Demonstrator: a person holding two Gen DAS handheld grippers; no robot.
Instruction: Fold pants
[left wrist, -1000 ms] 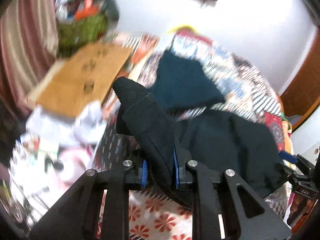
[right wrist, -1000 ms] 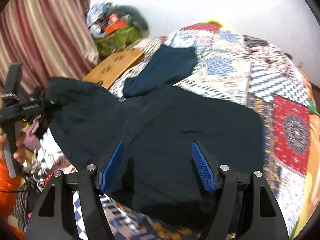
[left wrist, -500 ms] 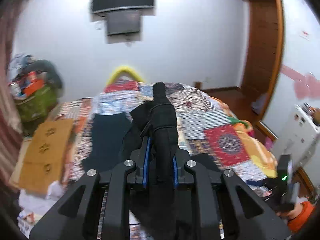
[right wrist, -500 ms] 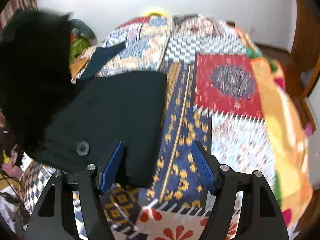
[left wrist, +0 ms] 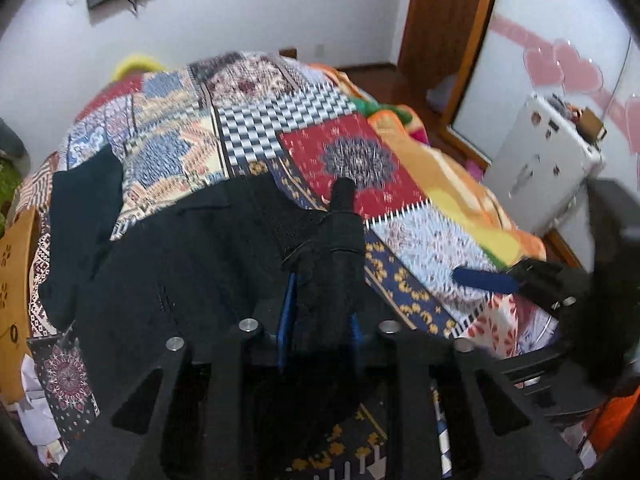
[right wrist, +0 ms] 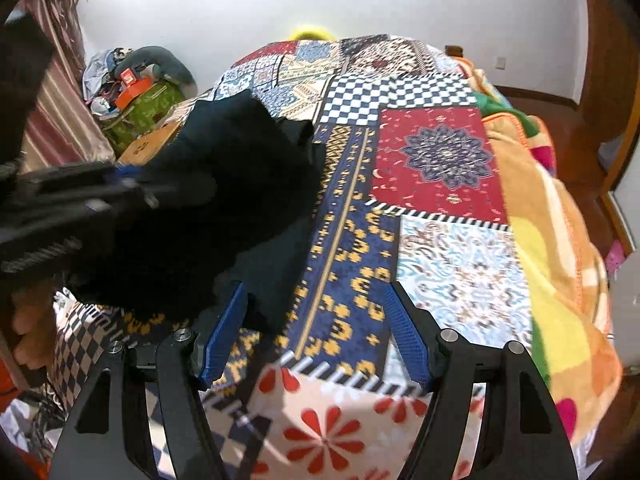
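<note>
A bed with a patchwork quilt (right wrist: 436, 240) is filling both views, white walls behind. The pants (left wrist: 192, 264) are lying bunched over the quilt's near left part, with one end raised off it; the fabric is black, thick-looking and matte, with a heavy seam or waistband showing. Left gripper (left wrist: 320, 312) is clamping a thick fold of the pants, the cloth standing up between its closed jaws. Right gripper (right wrist: 316, 332) is hovering with its jaws wide apart, holding nothing, just beside the cloth's edge. Judgement: soft, limp, moderately heavy, not slippery; taking it at the waistband or hem corners is likely giving the best control.
</note>
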